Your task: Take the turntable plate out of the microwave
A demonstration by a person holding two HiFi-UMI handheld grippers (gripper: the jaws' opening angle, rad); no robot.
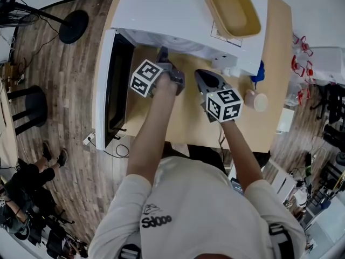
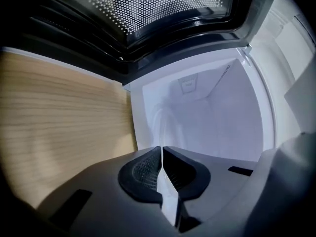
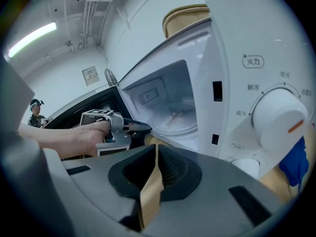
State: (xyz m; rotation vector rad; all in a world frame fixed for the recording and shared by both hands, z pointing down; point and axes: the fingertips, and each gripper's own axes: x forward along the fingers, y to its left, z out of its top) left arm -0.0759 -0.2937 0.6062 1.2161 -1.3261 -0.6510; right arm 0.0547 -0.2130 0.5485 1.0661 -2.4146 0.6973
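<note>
Door [image 1: 110, 90] open, the left gripper [image 2: 162, 153] is at the mouth of the microwave [image 1: 178, 15], jaws pinched on what looks like the near rim of the glass turntable plate [image 3: 177, 121], which lies on the cavity floor, not yet out; the right gripper [image 3: 156, 154] hangs clenched, empty, over the table [image 1: 188, 128].

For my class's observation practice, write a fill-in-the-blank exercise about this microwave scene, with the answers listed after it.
1. The microwave has its door standing ____.
2. A tan tray lies on ____ of the microwave.
3. The left gripper is shut on the rim of the turntable plate, while the right gripper, held outside the microwave, is shut on ____.

Missing words: open; top; nothing.
</note>
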